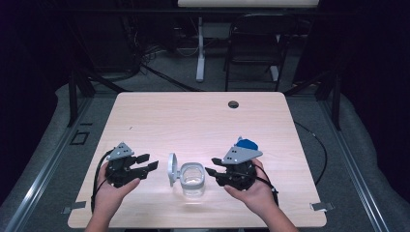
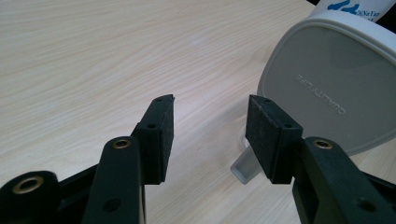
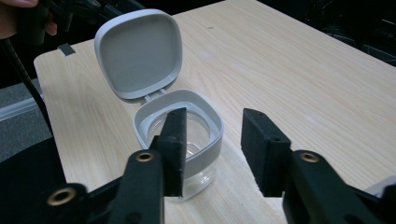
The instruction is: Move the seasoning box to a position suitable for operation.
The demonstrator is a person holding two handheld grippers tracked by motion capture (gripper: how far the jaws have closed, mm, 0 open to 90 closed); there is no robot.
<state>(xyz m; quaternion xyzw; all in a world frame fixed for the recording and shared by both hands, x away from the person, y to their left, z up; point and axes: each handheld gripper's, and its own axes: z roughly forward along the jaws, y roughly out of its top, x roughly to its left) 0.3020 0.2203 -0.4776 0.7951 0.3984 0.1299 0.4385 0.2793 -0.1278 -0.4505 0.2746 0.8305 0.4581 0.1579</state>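
Note:
A small clear jar (image 1: 192,181) with a grey rim stands on the wooden table (image 1: 193,121) near its front edge. Its grey hinged lid (image 1: 172,169) is flipped up on the left side. My left gripper (image 1: 149,162) hovers open just left of the lid, whose back (image 2: 327,88) faces it, with nothing between the jaws (image 2: 210,107). My right gripper (image 1: 212,166) is open just right of the jar. In the right gripper view its jaws (image 3: 212,116) stand apart in front of the jar's rim (image 3: 140,126) and the raised lid (image 3: 137,53), touching neither.
A white object with blue on it (image 1: 246,143) lies behind the right gripper, and shows past the lid (image 2: 355,7). A cable hole (image 1: 233,104) sits at the table's far edge. A dark chair (image 1: 256,43) and a white desk leg (image 1: 200,53) stand beyond.

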